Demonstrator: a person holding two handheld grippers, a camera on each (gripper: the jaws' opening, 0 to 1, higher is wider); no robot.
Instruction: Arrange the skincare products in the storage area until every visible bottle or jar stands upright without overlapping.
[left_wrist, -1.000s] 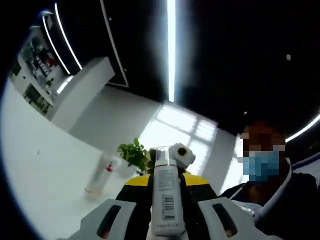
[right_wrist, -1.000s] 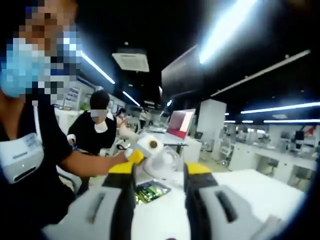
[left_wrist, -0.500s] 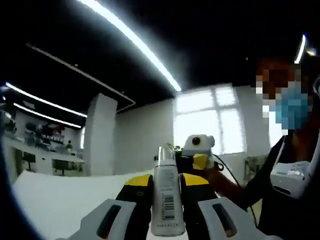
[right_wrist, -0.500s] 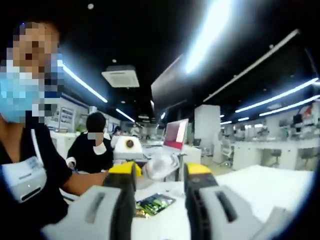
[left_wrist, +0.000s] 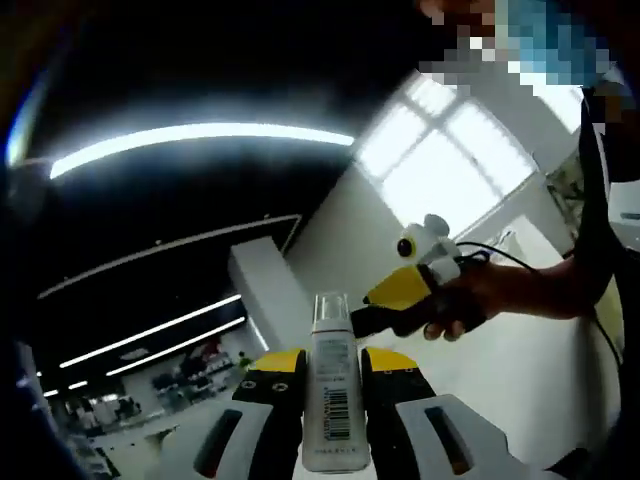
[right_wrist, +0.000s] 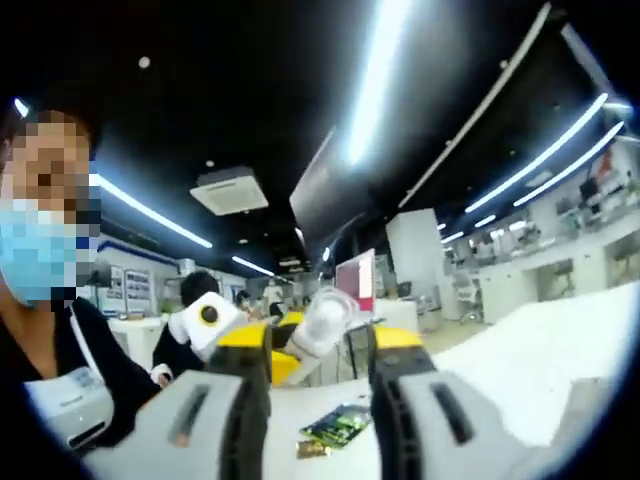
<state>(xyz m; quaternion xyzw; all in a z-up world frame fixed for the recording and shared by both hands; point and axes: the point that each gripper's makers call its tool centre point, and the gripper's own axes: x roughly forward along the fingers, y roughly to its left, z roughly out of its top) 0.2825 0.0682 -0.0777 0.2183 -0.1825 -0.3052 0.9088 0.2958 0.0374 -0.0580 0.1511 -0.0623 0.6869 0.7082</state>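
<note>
- Behind everything, ceiling lights (right_wrist: 375, 85) streak across a dark office ceiling, and a white table (right_wrist: 560, 350) runs off to the right in the right gripper view.
- Near the left edge of the right gripper view stands a person (right_wrist: 60, 370) in a dark top; in the left gripper view that person's hand (left_wrist: 470, 305) reaches in from the right, wrapped around the right gripper's handle.
- Left gripper (left_wrist: 331, 370): its jaws are closed against a white bottle (left_wrist: 331, 400), which stands lengthwise between them, clear cap pointing far and barcode facing the camera.
- Right gripper (right_wrist: 320, 350): the jaws stand apart, nothing pressed between them. Past their tips the bottle's cap end shows, apparently the one the left gripper holds up in the air.
- On the table, near the right gripper's jaws, lies a small green packet (right_wrist: 340, 425).
- Handling, as a judgement: the bottle looks like light, rigid plastic with a smooth, somewhat slippery label. The mid-body hold now in use seems the safest; the narrow cap would twist or slip. It should be set down base first, since a tall thin body tips easily.
</note>
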